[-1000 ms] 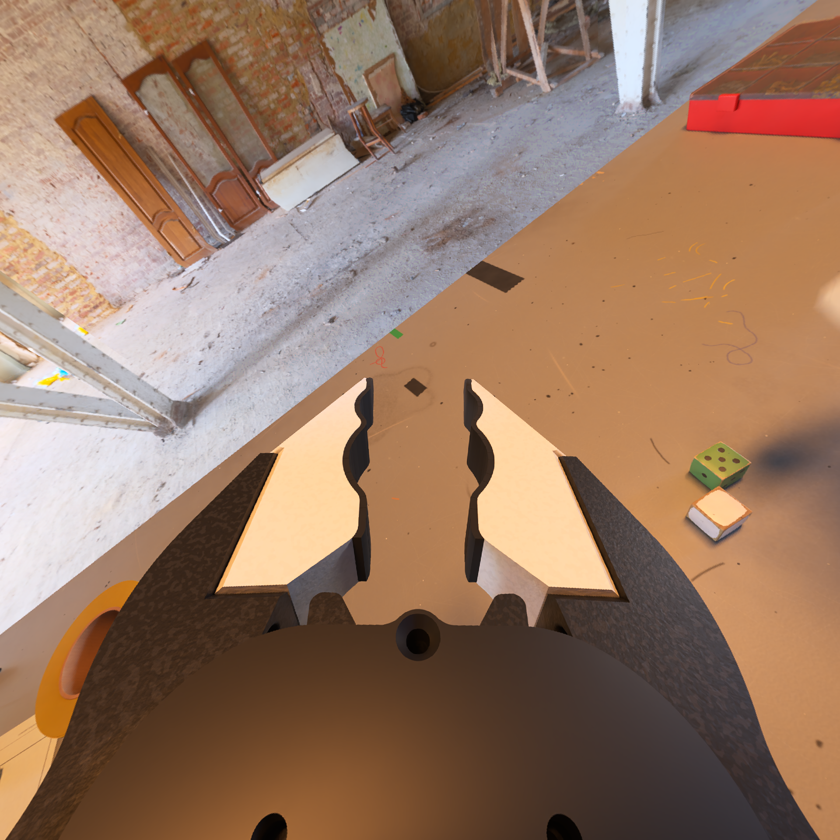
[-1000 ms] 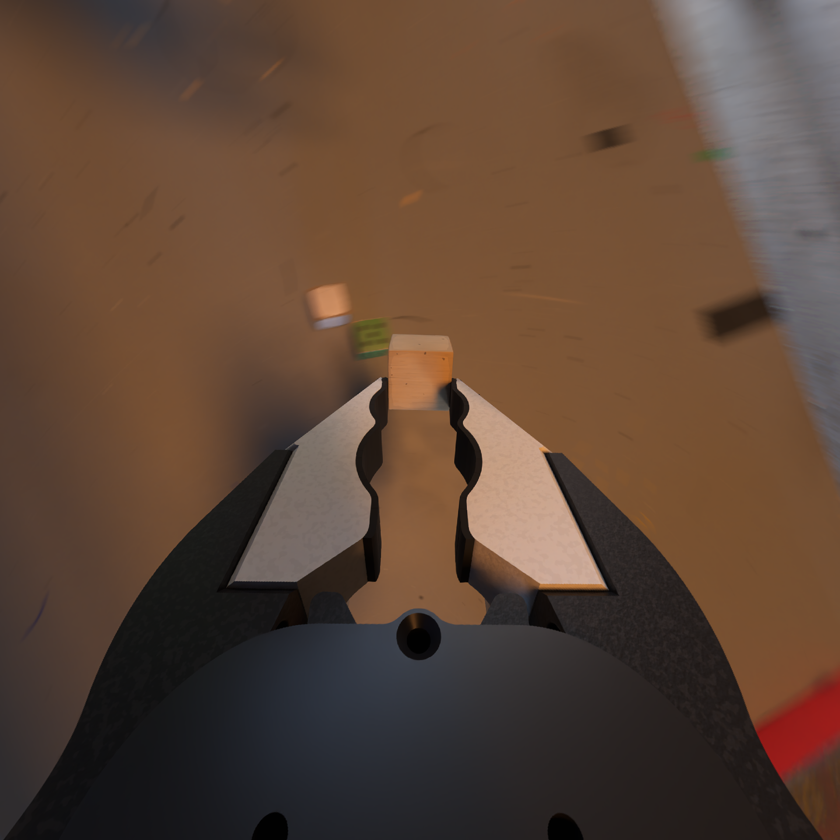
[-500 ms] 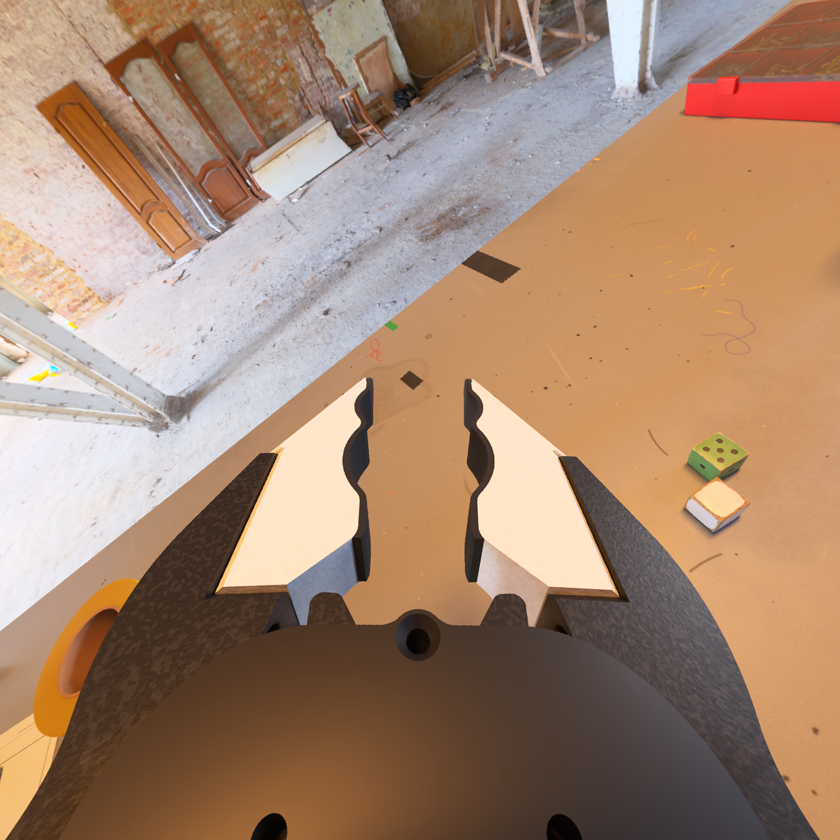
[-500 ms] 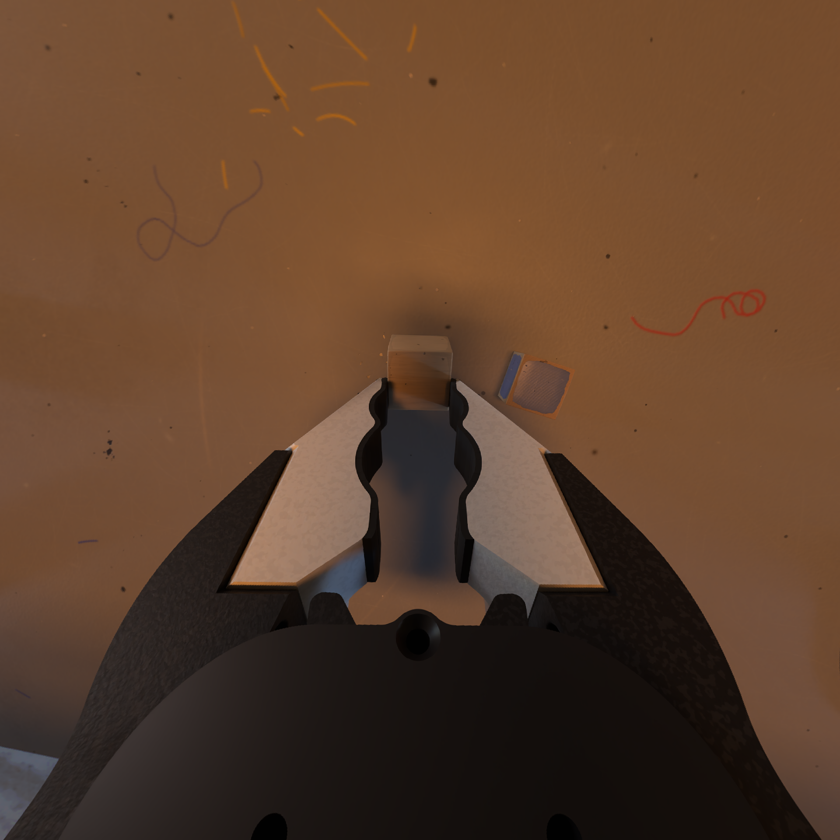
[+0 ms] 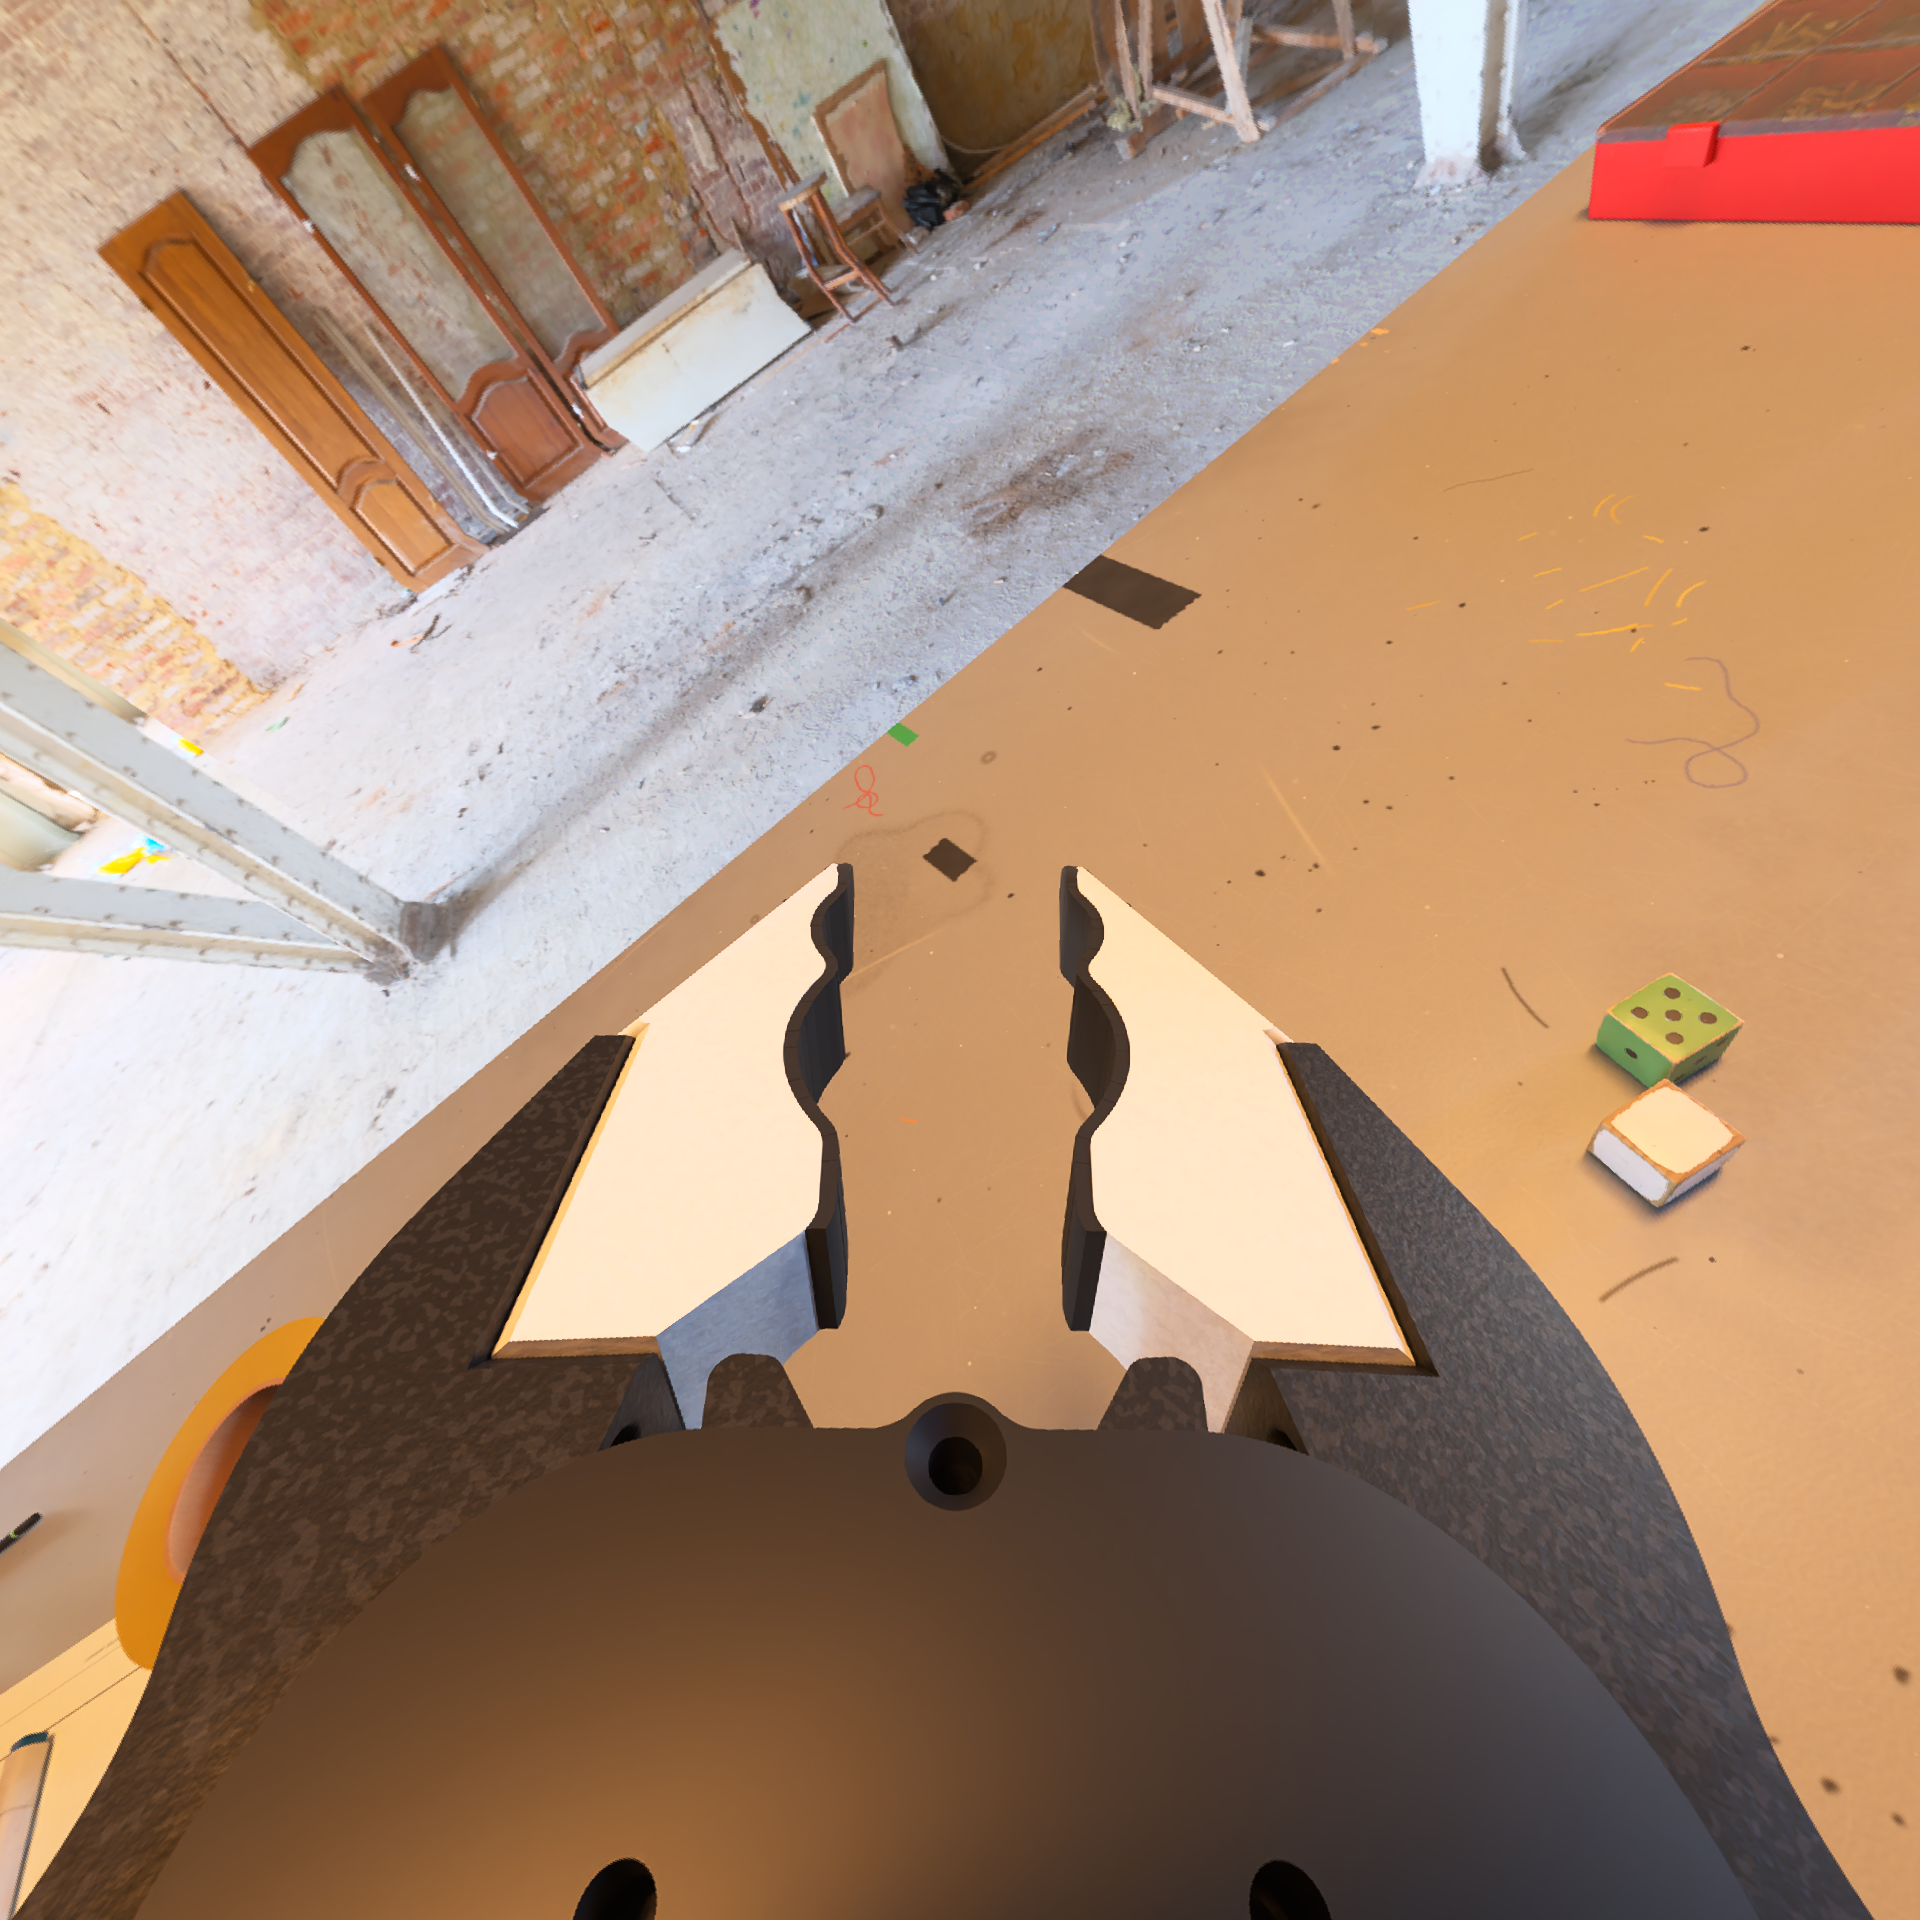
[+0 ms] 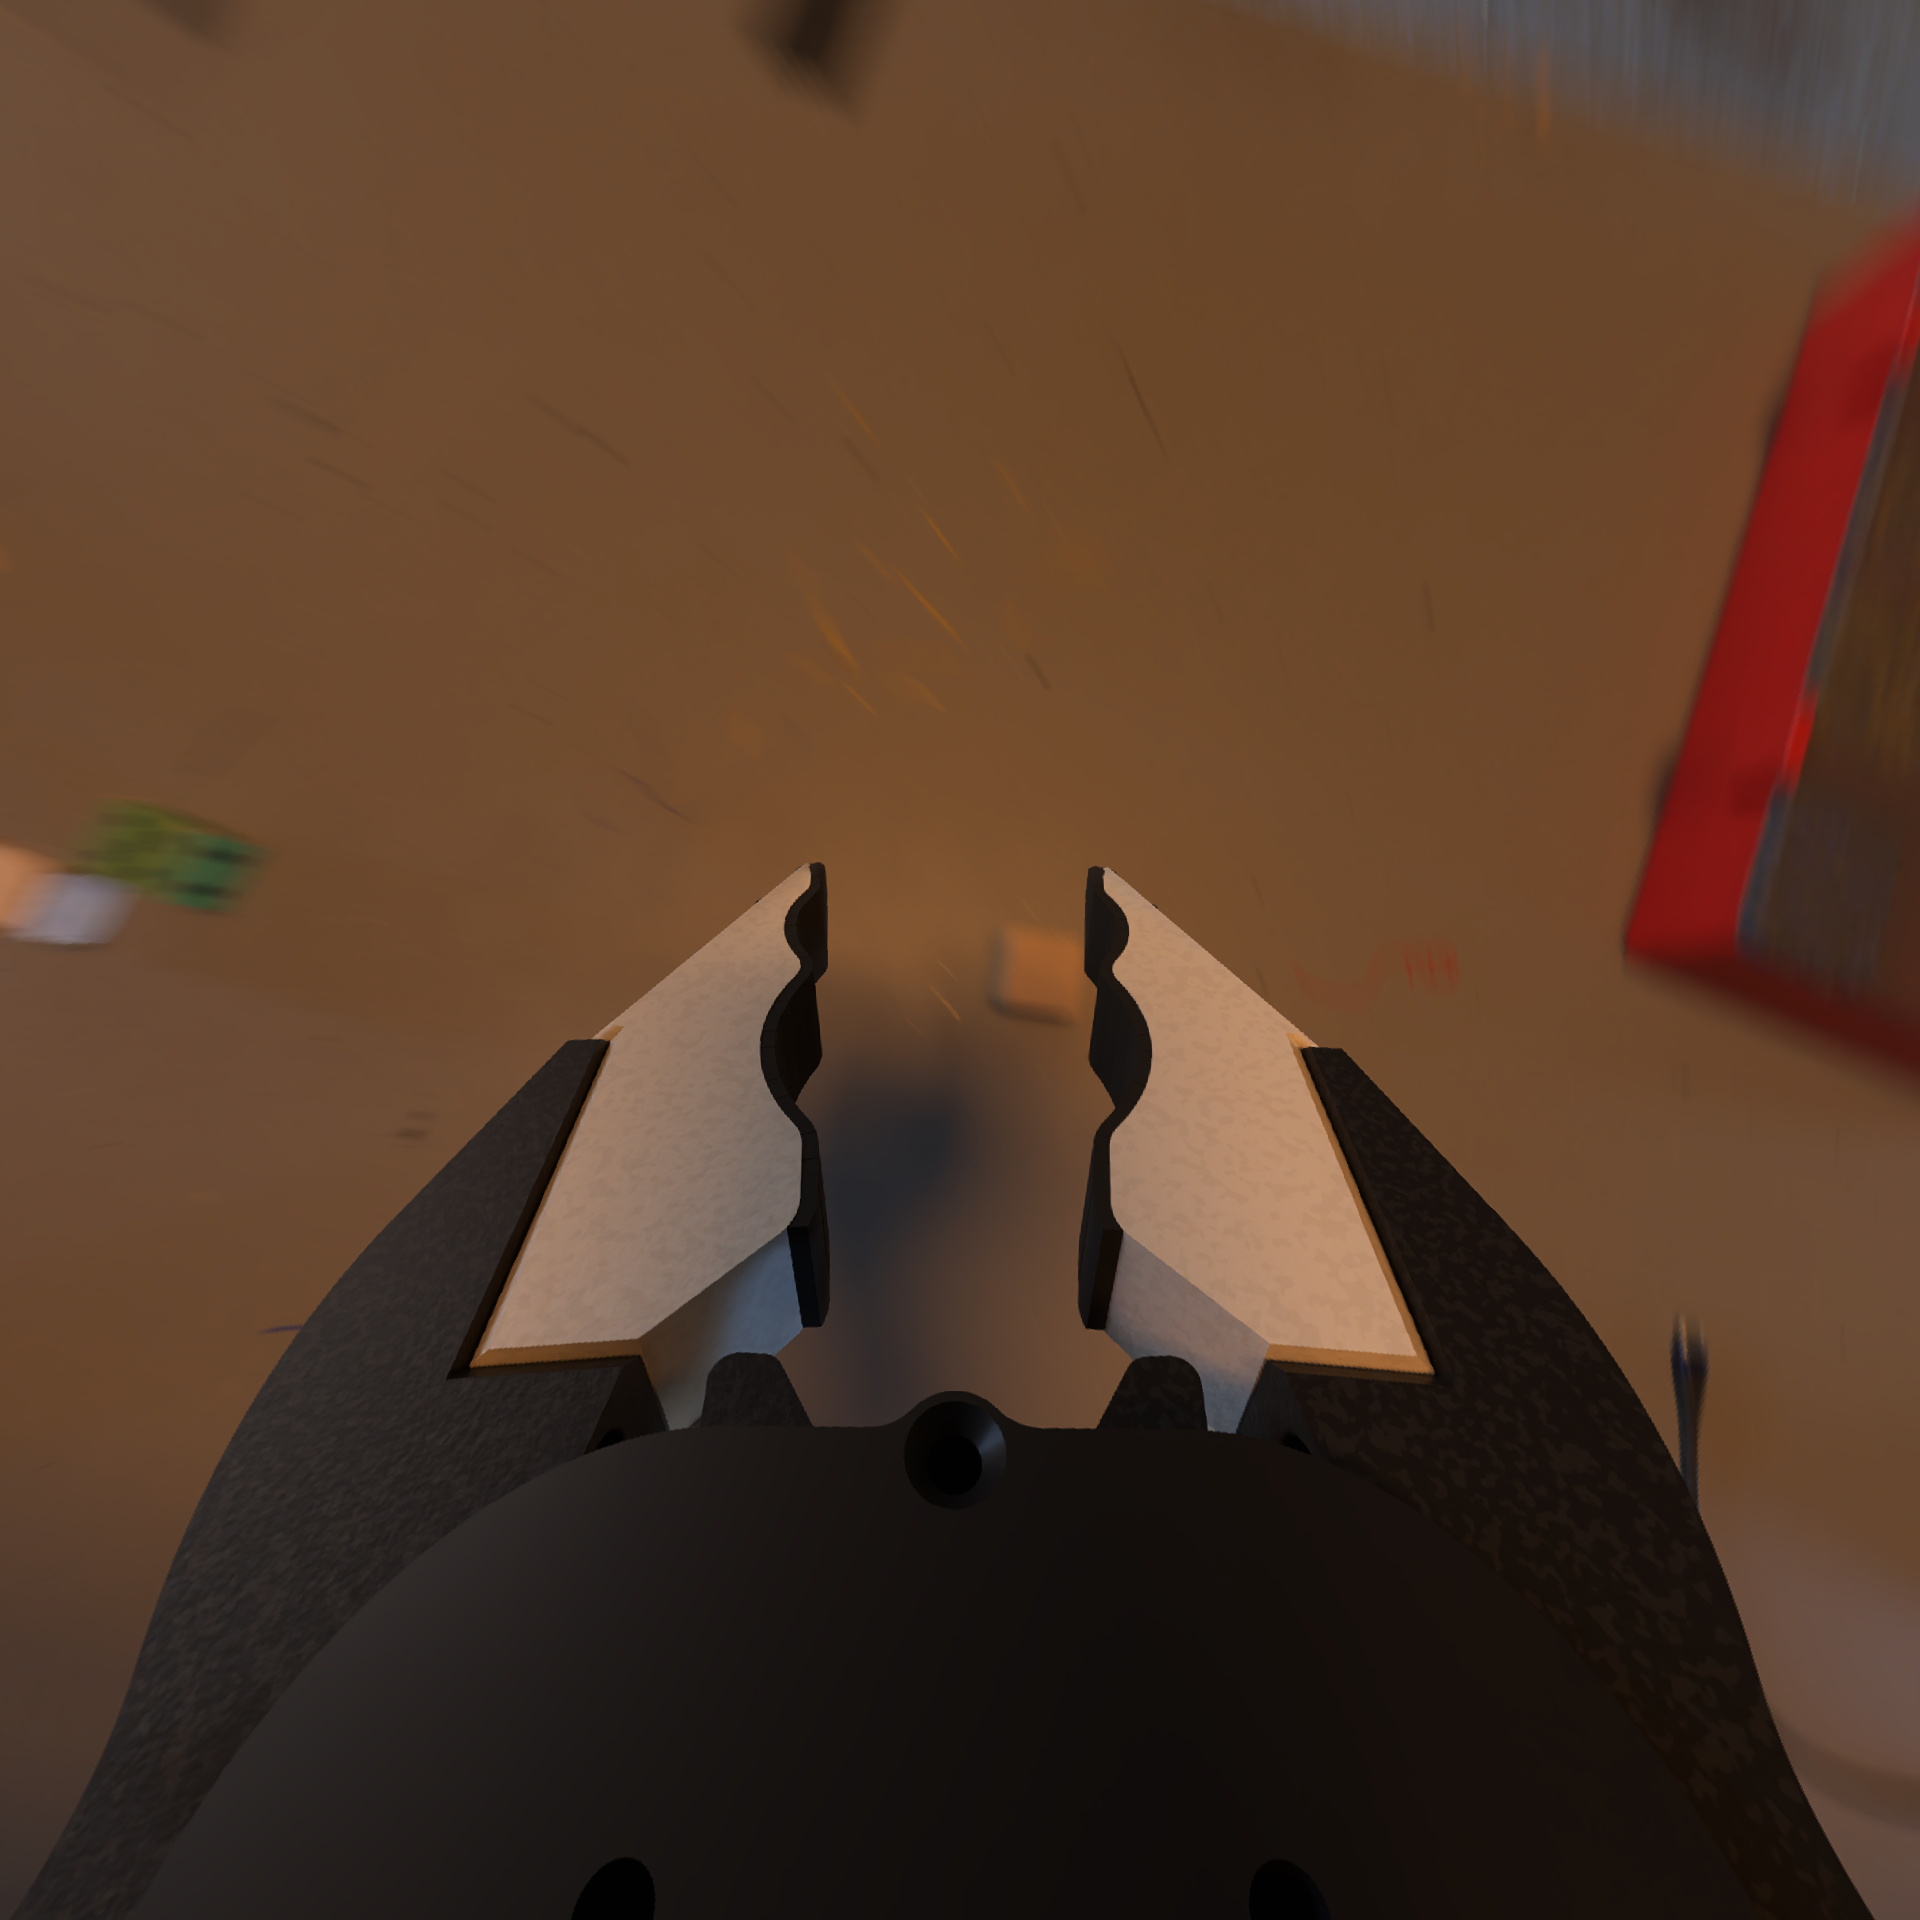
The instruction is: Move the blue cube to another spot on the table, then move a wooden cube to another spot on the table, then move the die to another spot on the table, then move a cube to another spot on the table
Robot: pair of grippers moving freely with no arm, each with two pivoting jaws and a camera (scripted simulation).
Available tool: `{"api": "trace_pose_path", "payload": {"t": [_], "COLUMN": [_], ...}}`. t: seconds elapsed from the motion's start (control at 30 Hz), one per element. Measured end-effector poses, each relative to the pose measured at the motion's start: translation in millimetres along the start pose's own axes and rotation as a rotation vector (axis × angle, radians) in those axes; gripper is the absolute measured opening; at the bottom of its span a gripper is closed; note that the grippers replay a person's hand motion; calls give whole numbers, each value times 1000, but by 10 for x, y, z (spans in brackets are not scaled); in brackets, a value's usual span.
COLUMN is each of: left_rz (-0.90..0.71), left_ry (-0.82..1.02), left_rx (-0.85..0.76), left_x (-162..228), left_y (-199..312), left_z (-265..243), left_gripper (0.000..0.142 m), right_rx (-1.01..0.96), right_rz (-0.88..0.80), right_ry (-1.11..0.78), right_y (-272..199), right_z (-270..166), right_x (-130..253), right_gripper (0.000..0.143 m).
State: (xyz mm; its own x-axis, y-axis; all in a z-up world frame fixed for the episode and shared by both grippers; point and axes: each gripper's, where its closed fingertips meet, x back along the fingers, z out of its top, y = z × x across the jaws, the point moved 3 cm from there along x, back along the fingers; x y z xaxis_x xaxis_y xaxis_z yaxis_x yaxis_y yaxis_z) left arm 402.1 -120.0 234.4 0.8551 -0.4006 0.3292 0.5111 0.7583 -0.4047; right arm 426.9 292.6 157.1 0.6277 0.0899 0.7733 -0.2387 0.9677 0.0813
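Hovering over the brown table (image 5: 1455,436), the left gripper (image 5: 951,883) has its jaws spread wide and empty. To its right lie the green spotted die (image 5: 1668,1027) and, just nearer, a pale cube with wooden edges (image 5: 1665,1141). The right gripper (image 6: 951,883) is also wide open, holding nothing; a small light wooden cube (image 6: 1039,975), blurred, rests on the table beyond its fingertips. A flat red box (image 5: 1756,182) sits far right.
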Motion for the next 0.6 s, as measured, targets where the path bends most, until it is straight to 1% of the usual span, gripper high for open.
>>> {"api": "trace_pose_path", "payload": {"t": [0.03, 0.1, 0.13, 0.17, 0.2, 0.23, 0.3, 0.37, 0.43, 0.5, 0.6], "left_rz": [2, 5, 4, 3, 2, 1, 3, 13, 21, 21, 19], "left_ry": [2, 4, 3, 1, -3, -6, -13, -11, -5, -5, -16], "left_rx": [0, 2, 3, 2, 1, -2, -9, -14, -17, -15, -17], "left_x": [5, 14, 16, 17, 17, 16, 21, 35, 48, 52, 47], "left_y": [-8, -22, -27, -29, -29, -26, -28, -44, -65, -78, -81], "left_z": [4, 7, 4, -1, -7, -13, -21, -16, -7, -8, -22], "left_gripper": [40, 40, 40, 40, 40, 40, 40, 40, 40, 40, 40], "right_rx": [75, 281, 409, 547, 671, 769, 867, 903, 946, 988, 1004], "right_rz": [54, 247, 354, 450, 493, 483, 514, 540, 527, 468, 450], "right_ry": [126, 317, 344, 325, 289, 242, 105, 22, -63, -135, -166], "right_y": [-247, -899, -1233, -1539, -1764, -1924, -2149, -2250, -2297, -2303, -2346], "right_z": [204, 454, 474, 436, 377, 306, 128, -3, -130, -210, -262], "right_x": [203, 460, 478, 415, 283, 110, -196, -413, -567, -694, -793], "right_gripper": [48, 38, 36, 35, 36, 39, 43, 39, 37, 38, 38]}}
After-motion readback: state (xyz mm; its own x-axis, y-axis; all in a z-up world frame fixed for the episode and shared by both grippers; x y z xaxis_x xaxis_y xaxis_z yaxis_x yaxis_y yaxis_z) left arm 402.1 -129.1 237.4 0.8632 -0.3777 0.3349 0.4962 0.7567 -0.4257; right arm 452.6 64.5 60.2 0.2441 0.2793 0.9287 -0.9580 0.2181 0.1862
